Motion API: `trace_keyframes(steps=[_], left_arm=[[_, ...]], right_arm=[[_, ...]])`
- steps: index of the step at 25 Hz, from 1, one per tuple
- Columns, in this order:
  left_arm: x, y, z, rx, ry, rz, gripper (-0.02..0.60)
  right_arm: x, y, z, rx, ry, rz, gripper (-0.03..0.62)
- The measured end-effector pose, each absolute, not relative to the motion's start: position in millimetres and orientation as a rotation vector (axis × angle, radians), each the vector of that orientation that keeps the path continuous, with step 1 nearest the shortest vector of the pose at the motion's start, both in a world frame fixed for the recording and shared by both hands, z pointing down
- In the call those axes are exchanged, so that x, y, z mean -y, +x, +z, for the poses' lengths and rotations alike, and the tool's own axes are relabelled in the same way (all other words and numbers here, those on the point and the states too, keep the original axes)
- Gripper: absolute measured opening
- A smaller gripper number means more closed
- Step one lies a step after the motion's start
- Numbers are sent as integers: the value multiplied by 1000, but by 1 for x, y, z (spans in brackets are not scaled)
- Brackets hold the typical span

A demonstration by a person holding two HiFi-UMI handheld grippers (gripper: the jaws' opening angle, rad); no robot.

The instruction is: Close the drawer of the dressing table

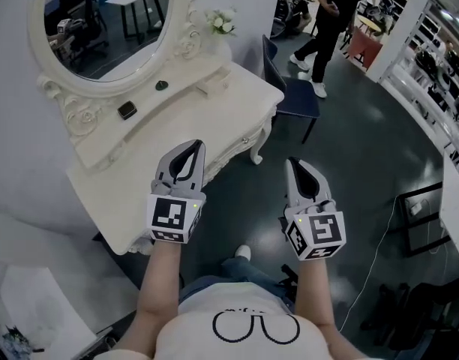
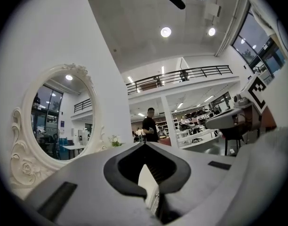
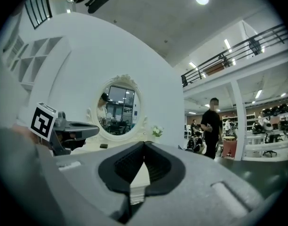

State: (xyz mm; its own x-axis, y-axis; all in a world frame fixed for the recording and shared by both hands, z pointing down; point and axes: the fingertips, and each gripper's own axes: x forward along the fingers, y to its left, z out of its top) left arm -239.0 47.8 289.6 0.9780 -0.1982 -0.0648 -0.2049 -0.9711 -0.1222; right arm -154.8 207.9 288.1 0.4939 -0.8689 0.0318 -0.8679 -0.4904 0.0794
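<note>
A white dressing table (image 1: pixel 214 103) with an oval mirror (image 1: pixel 102 21) stands against the wall at upper left in the head view. Its drawer front (image 1: pixel 237 147), marked by a small knob, runs along the curved front edge and looks flush with the frame; nothing of the drawer's inside shows.

The left gripper (image 1: pixel 193 147) is held level with its tip over that front edge, jaws pressed together and nothing between them. Whether the tip touches the table cannot be told. The right gripper (image 1: pixel 292 163) hangs beside it over the dark floor, clear of the table, jaws also closed and empty.

On the tabletop lie a small dark square object (image 1: pixel 127 110) and a small round dark object (image 1: pixel 162 85). White flowers (image 1: pixel 222 22) stand at the mirror's right. A blue chair (image 1: pixel 289 88) sits past the table's far end, and a person (image 1: pixel 327 21) stands beyond it.
</note>
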Motion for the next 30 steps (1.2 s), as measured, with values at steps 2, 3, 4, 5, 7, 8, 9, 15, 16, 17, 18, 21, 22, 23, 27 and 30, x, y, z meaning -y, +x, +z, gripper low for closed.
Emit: trace_keyframes(steps=[2, 3, 4, 5, 7, 8, 9, 15, 16, 17, 18, 21, 22, 23, 27, 30], left_arm=[[-50, -214, 290, -331, -3000, 96, -2], [-52, -202, 290, -336, -2998, 108, -2], [-53, -191, 290, -342, -2994, 115, -2], [-54, -181, 290, -351, -2987, 115, -2], [-55, -165, 295, -370, -2980, 92, -2], [-56, -159, 299, -377, -2986, 77, -2], [-56, -153, 301, -382, -2994, 64, -2], [-50, -111, 303, -389, -3001, 23, -2], [-48, -102, 303, -388, -2997, 19, -2], [-45, -93, 305, -392, -2994, 14, -2], [-41, -84, 308, -398, -2993, 9, -2], [-22, -54, 317, -411, -3005, 3, -2], [-15, -42, 320, -413, -3012, 7, -2], [-7, -31, 323, -418, -3019, 11, -2], [30, 14, 335, -468, -3037, 11, -2], [58, 48, 344, -503, -3057, -6, -2]], right_arm=[[-207, -128, 288, 1573, 2620, -19, 2], [-206, -115, 287, 1588, 2611, -20, 2], [-206, -103, 286, 1600, 2605, -21, 2], [-205, -92, 285, 1609, 2600, -21, 2], [-205, -73, 287, 1622, 2594, -9, 2], [-206, -66, 290, 1628, 2593, 3, 2], [-206, -59, 293, 1634, 2590, 17, 2], [-203, -19, 303, 1652, 2602, 65, 2], [-202, -10, 304, 1650, 2606, 68, 2], [-199, -1, 306, 1648, 2608, 71, 2], [-196, 9, 308, 1647, 2609, 74, 2], [-182, 40, 315, 1641, 2605, 85, 2], [-176, 52, 318, 1637, 2599, 88, 2], [-170, 63, 320, 1633, 2589, 91, 2], [-140, 111, 328, 1637, 2552, 109, 2], [-110, 148, 336, 1653, 2535, 146, 2]])
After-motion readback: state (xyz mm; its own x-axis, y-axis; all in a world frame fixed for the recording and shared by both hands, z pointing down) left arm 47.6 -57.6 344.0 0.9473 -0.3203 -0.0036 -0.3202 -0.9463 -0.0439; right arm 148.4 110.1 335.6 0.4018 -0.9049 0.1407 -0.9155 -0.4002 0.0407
